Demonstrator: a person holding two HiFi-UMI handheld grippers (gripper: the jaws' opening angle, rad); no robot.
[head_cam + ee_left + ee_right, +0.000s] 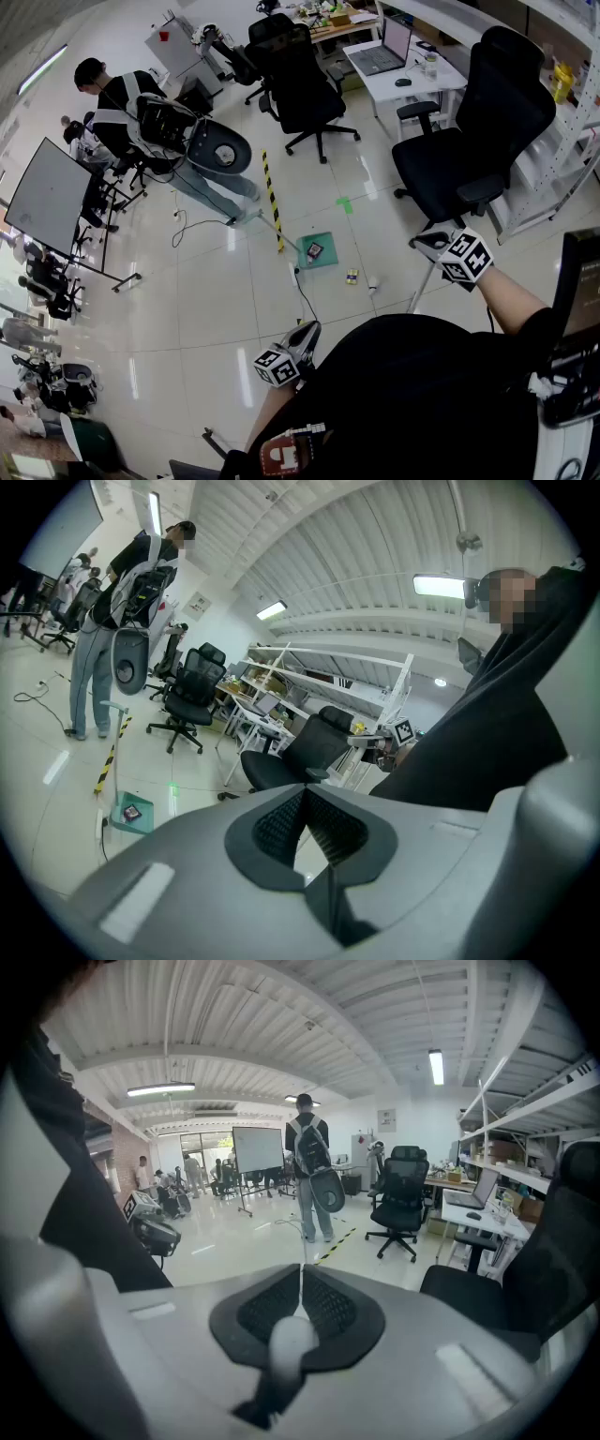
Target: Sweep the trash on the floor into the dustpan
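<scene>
Nearest: black fabric torso [422, 394]. At 7 o'clock, left gripper [307, 331], grey moulded plastic with ribbed black pads [281, 822], clenched on nothing, angled slightly down. At 3 o'clock, right gripper [424, 244], tilted steeper, clamped on a slim pale pole [420, 289]. On glossy floor tiles [216, 309], square teal dustpan [319, 251] at 12 o'clock; small trash scraps [352, 276] just at its 4 o'clock.

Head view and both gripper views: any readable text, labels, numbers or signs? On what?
No text can be read in any view.
Left marker cube and right marker cube: black-and-white square patterns only, no letters.
Wall poster: too small to read.
Laptop screen: blurred.
Packet in the dustpan: print too small to read.
</scene>
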